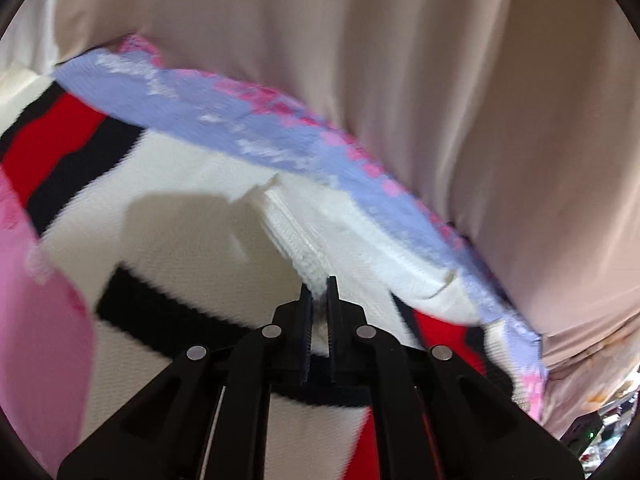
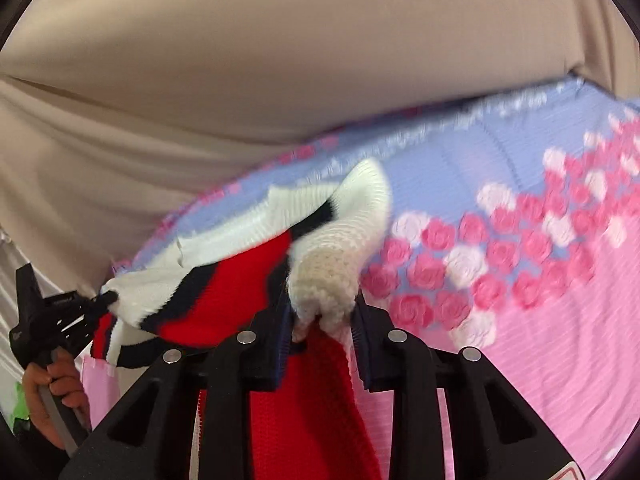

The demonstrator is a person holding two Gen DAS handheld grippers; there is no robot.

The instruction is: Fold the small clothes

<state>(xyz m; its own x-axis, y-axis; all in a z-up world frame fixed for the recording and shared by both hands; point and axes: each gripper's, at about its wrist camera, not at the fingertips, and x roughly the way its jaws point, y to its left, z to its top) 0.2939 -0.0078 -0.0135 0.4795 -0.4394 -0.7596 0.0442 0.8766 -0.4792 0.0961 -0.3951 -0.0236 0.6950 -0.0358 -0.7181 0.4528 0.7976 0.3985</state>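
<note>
Over the pink-and-lilac rose-patterned bedspread [image 2: 520, 240], both claws, left claw [image 1: 319, 304] and right claw [image 2: 322, 320], clench the white, red and navy knitted sweater [image 2: 248, 280] by its edges; next, likely spreading it flat for folding.

rose-print blanket [image 2: 520, 240] against beige curtain [image 2: 240, 60]

Knit sweater [image 2: 224, 280] motion-blurred, bottom edge cropped
</note>
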